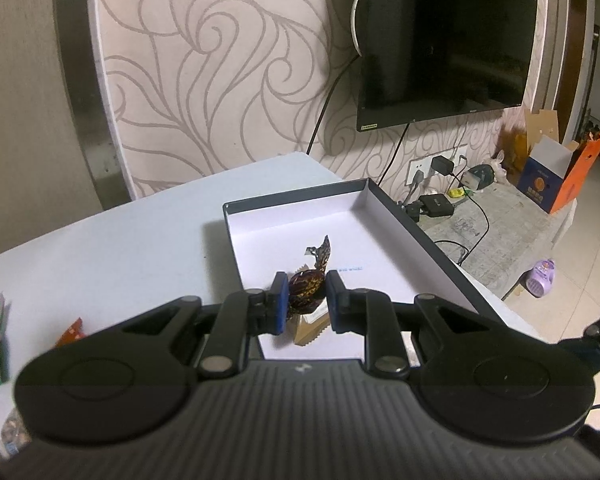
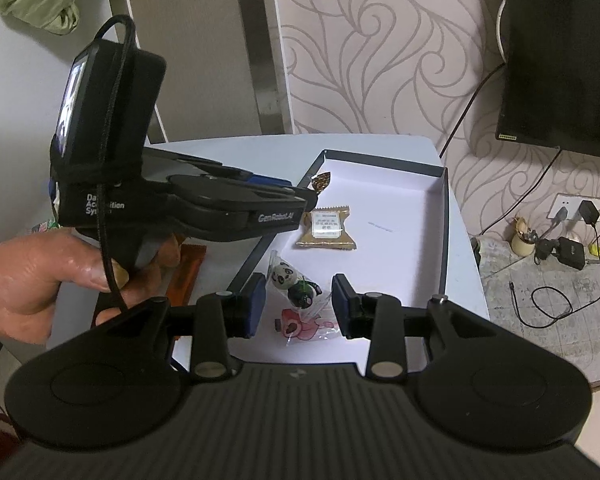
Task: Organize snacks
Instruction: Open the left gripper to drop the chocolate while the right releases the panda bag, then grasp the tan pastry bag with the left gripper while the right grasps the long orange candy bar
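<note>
Left tongs (image 1: 307, 304) clamped on dark-wrapped candy (image 1: 306, 290) over box (image 1: 412, 216); right tongs (image 2: 298, 304) wide; white table (image 1: 139, 232).

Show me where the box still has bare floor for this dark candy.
Free: the box floor toward its far wall and right wall, beyond the gold packet. Crowded: the near left part, with panda candies and pink packet.

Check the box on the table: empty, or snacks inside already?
Not empty. The open box holds a gold packet, a panda candy bag and a pink packet; the left claw grips a dark foil candy above it.
</note>
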{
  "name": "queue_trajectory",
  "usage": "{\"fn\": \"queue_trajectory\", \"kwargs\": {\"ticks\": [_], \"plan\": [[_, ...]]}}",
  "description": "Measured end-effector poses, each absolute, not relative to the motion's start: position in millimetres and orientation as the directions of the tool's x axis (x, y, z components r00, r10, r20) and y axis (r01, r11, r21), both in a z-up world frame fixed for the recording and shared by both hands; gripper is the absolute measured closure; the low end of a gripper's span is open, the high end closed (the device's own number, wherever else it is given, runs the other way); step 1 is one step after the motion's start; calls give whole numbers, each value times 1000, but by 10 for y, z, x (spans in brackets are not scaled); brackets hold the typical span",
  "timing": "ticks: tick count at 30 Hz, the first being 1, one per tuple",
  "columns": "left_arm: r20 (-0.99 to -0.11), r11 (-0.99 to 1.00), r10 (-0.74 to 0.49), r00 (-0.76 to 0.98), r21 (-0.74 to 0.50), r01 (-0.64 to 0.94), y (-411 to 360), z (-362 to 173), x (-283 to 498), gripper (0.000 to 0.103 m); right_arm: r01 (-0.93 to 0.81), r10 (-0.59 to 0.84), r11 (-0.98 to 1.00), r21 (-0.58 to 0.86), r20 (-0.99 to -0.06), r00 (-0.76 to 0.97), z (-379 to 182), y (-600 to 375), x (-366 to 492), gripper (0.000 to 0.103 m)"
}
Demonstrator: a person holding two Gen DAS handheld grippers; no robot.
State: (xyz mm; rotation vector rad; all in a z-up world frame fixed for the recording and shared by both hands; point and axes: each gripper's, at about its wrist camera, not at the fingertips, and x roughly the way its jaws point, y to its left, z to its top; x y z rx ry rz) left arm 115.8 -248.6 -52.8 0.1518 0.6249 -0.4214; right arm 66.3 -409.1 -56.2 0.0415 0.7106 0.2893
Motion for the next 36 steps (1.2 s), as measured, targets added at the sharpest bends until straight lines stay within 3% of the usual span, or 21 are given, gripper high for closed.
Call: {"fn": "queue_trajectory", "kwargs": {"ticks": [18, 20, 22, 23, 26, 36], "plan": [[-569, 887, -352, 743, 50, 458, -2756, -393, 1368, 78, -189, 188, 980, 69, -643, 742, -584, -4118, 804, 61], [-563, 883, -353, 747, 63, 465, -2775, -352, 1358, 66, -165, 174, 984, 73, -637, 751, -560, -4124, 811, 60], [-547, 887, -333, 768, 94, 451, -2784, -323, 1318, 32, -140, 153, 988, 70, -630, 762, -543, -4125, 806, 56], [-533, 890, -326, 781, 106, 444, -2778, -308, 1293, 27, -129, 148, 989, 76, -627, 764, -537, -4128, 806, 48], [-521, 889, -328, 788, 111, 444, -2735, -283, 1245, 24, -101, 138, 990, 94, -611, 779, -512, -4123, 794, 29], [-519, 929, -273, 810, 76, 362, -2284, -286, 1054, 24, -80, 150, 987, 139, -622, 769, -525, -3965, 727, 23]]}}
